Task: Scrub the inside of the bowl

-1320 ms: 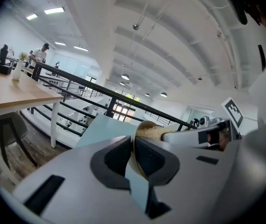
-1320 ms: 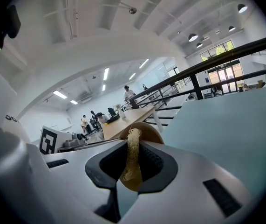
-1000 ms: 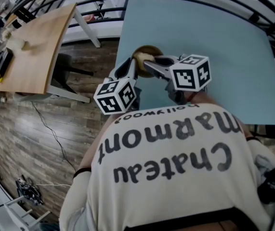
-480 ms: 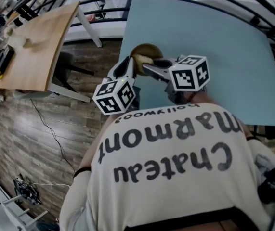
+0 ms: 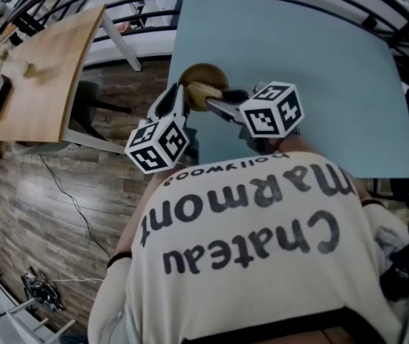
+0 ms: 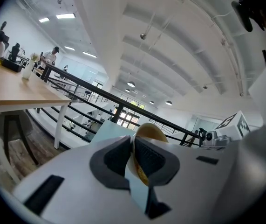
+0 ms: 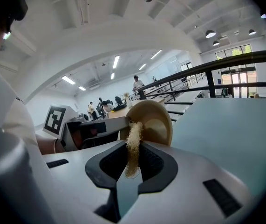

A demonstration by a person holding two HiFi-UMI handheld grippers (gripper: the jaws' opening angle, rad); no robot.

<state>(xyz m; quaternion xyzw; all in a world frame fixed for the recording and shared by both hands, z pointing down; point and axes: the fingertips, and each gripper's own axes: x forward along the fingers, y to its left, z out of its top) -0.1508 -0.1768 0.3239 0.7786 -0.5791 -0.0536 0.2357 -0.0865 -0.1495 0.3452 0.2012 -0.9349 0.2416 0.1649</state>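
Little had changed over the last second. In the head view the whole scene had slid slightly left together, and the bowl (image 5: 203,74) and both grippers kept the same arrangement. The left gripper (image 6: 133,148) had its jaws pinched on the wooden bowl's rim, holding it tipped on edge near the left edge of the blue table (image 5: 319,63). The right gripper (image 7: 133,160) had its jaws clamped on a fibrous scrub pad (image 7: 133,141), whose free end lay against the bowl's inner wall. Scrubbing seemed to be under way, with nothing to show it was finished.
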